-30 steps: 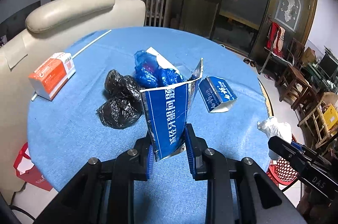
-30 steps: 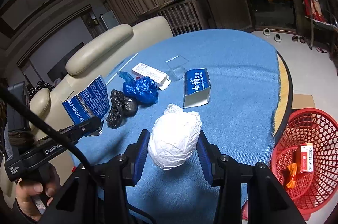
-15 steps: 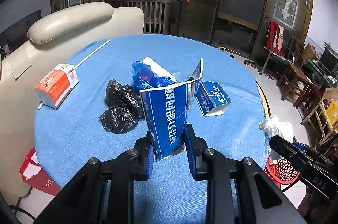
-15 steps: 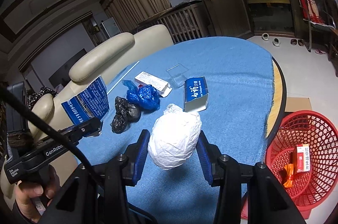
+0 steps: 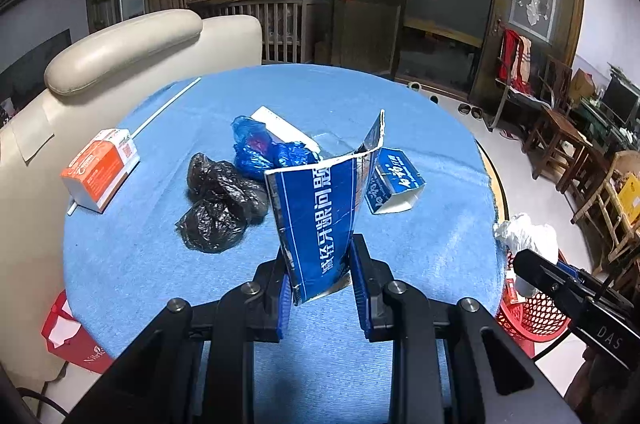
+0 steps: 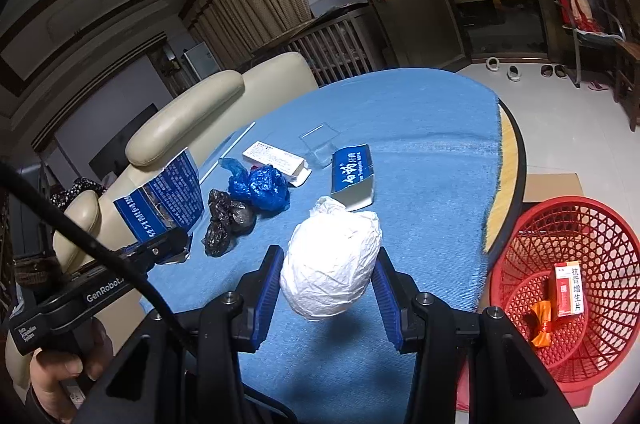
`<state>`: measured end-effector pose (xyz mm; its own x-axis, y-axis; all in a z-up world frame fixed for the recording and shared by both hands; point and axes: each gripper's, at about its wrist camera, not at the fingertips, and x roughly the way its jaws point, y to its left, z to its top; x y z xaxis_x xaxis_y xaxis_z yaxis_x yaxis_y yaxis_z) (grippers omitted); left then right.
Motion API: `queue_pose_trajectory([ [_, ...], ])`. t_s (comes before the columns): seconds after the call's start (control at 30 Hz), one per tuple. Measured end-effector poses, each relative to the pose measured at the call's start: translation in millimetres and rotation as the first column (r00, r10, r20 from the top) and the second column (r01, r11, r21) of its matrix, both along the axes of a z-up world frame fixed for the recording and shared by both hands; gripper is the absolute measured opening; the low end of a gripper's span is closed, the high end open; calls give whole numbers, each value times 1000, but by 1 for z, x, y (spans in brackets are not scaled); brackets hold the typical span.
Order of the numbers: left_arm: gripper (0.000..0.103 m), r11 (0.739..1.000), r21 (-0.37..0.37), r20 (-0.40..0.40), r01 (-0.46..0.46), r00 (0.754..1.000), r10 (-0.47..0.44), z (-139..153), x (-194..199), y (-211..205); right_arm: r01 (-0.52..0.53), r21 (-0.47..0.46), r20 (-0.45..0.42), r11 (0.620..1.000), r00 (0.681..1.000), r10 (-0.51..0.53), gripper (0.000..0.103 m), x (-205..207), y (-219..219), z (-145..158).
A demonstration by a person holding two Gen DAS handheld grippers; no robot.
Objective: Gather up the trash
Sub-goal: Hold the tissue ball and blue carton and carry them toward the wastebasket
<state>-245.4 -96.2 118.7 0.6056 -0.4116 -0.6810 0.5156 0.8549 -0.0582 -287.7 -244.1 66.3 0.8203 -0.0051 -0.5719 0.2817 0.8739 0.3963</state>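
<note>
My left gripper (image 5: pixel 320 264) is shut on a torn blue carton (image 5: pixel 320 216) with white print, held upright above the blue-clothed round table (image 5: pixel 420 252). The same blue carton (image 6: pixel 164 200) shows at the left of the right wrist view. My right gripper (image 6: pixel 330 272) is shut on a crumpled white bag ball (image 6: pixel 332 264), held over the table's near edge. On the cloth lie black plastic bags (image 5: pixel 220 204), a blue plastic bag (image 5: pixel 264 152), a small blue box (image 5: pixel 394 180), a white flat box (image 6: pixel 276 160) and an orange-and-white box (image 5: pixel 100 168).
A red mesh basket (image 6: pixel 600 224) stands on the floor right of the table, holding an orange-and-white box (image 6: pixel 568 288) and an orange wrapper (image 6: pixel 542 318). A cream sofa (image 5: pixel 120 44) backs the table's left side. A clear plastic piece (image 6: pixel 320 140) lies mid-table. Wooden chairs (image 5: pixel 568 144) stand far right.
Both grippers have drawn back a little from the table with their loads still held, so the trash on the cloth looks smaller and farther off.
</note>
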Motion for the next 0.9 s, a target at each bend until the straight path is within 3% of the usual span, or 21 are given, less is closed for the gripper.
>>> queue_pose_trajectory([
  [0.43, 28, 995, 13, 18, 102, 995, -102, 2, -19, -37, 71, 32, 5, 997, 997, -71, 47, -23, -25, -5],
  [0.9, 28, 962, 13, 37, 273, 961, -274, 10, -49, -95, 184, 30, 21, 982, 983, -185, 47, -61, -64, 1],
])
